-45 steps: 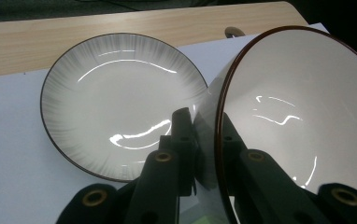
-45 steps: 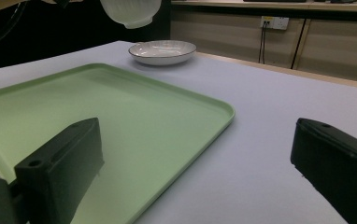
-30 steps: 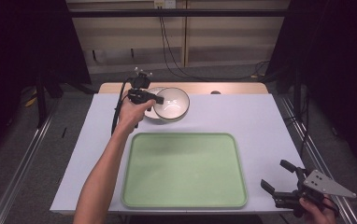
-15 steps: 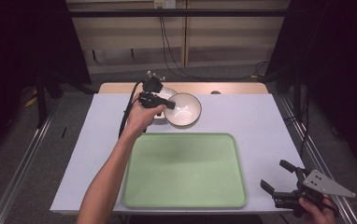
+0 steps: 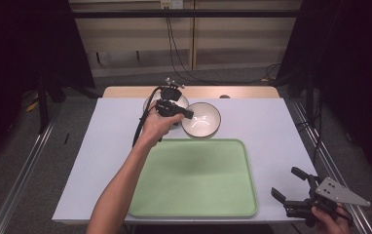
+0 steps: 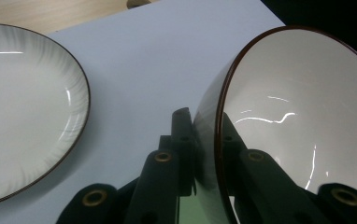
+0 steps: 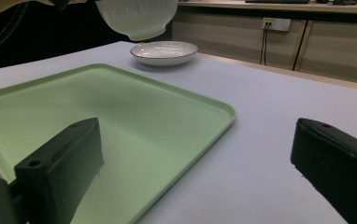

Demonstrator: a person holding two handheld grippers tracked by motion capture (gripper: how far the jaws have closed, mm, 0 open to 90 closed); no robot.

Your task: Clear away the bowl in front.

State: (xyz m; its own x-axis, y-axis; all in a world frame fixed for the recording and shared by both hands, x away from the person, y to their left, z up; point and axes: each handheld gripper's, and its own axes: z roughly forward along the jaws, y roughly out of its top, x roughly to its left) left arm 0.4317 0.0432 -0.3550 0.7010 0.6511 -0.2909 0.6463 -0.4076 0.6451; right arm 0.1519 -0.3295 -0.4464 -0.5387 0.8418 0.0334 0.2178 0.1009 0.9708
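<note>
A white bowl with a dark rim hangs tilted above the table, just beyond the far edge of the green tray. My left gripper is shut on its rim, one jaw inside and one outside. In the right gripper view the bowl is clear of the table. A shallow white plate rests on the table to the left of the bowl, partly hidden by the hand in the high view. My right gripper is open at the near right corner with nothing between its jaws.
The tray holds nothing and takes up the table's near middle. The plate lies beyond its far edge. A pale sheet covers the table, with a wooden strip along the back. Metal rails run down both sides.
My left gripper has carried the bowl to the right and nearer the tray, uncovering the plate behind it. The right gripper has stayed put.
</note>
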